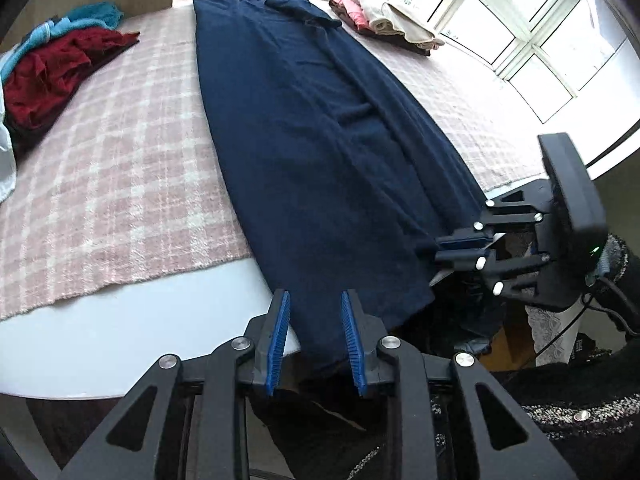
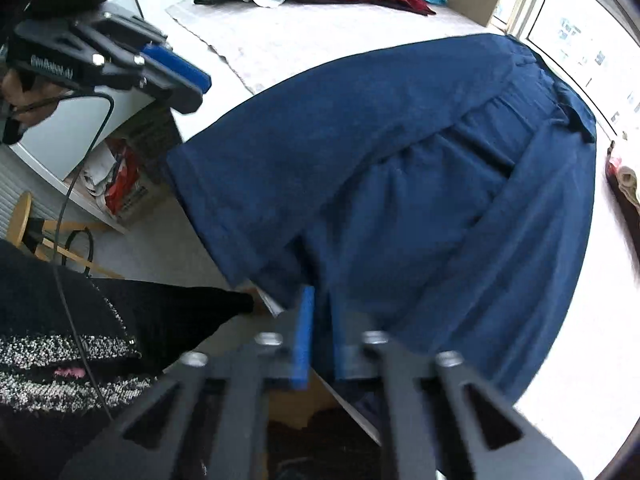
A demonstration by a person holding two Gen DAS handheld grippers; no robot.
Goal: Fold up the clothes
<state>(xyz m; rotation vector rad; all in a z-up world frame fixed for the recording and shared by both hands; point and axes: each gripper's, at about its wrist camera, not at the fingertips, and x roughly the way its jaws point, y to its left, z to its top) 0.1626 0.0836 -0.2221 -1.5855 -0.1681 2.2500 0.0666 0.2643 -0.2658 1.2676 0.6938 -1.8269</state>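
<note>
Navy garment spread lengthwise over a pink plaid blanket on a white table, near hem hanging off the table edge. Right gripper pressed together on the hem's right corner, cloth pinched between its blue pads. Left gripper partly spread, straddling the hem's left part, pads either side of the cloth and not yet pressing. Red and teal clothes heaped far left; folded stack by the window.

Best done, by judgement: close left pads fully on the hem corner, matching the right hold, then lift both corners evenly, keeping the edge taut before carrying it toward the far end.
</note>
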